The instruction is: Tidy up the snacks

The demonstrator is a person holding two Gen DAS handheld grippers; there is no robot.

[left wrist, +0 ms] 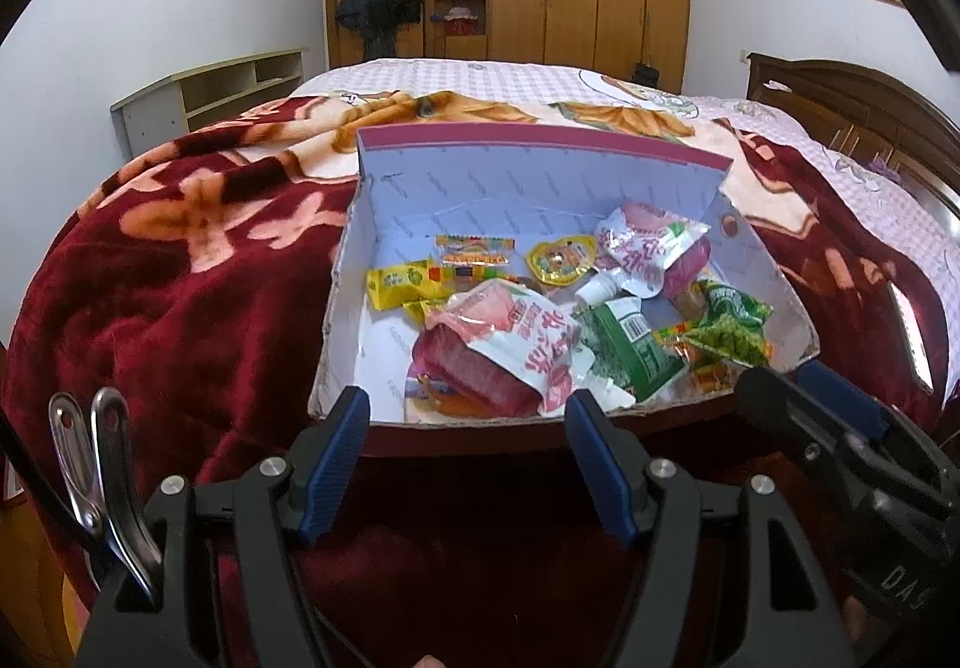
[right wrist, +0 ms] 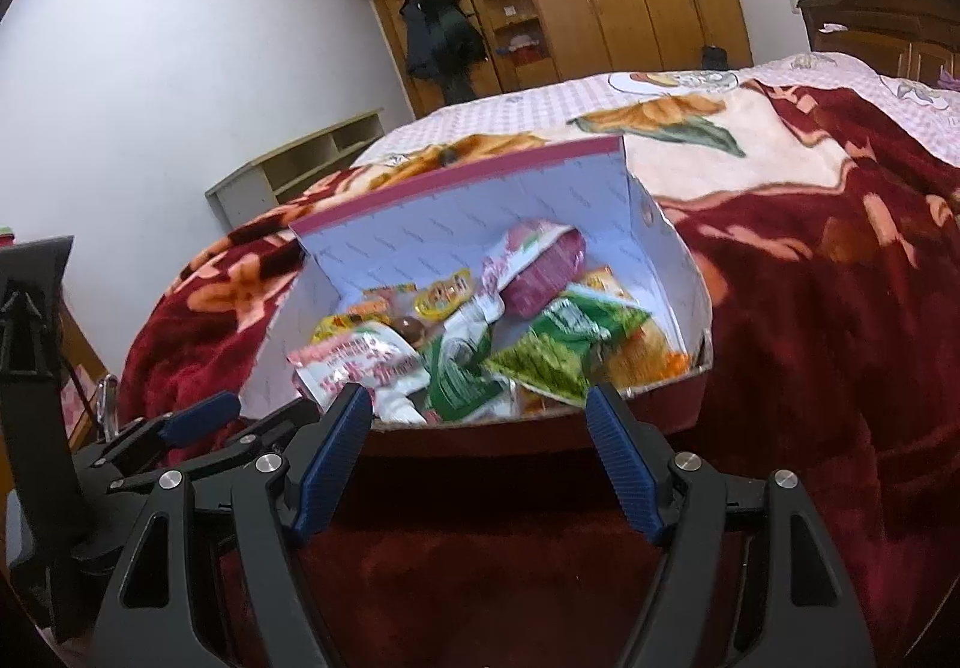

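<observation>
While both grippers' fingers (left wrist: 345, 428) gape empty, the snack box (left wrist: 540, 188) lies just beyond them.

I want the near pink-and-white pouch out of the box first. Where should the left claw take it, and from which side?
Judging by its pose, take the pink-and-white pouch by its crinkled white edge, which sticks up toward the green carton. Bring the open left claw in from above, over the box's low near wall; the bulging middle looks too wide.

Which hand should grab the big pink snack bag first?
Probably left: the left hand-held gripper is open right before the pink snack bag; the right hand-held gripper faces green packets.
</observation>
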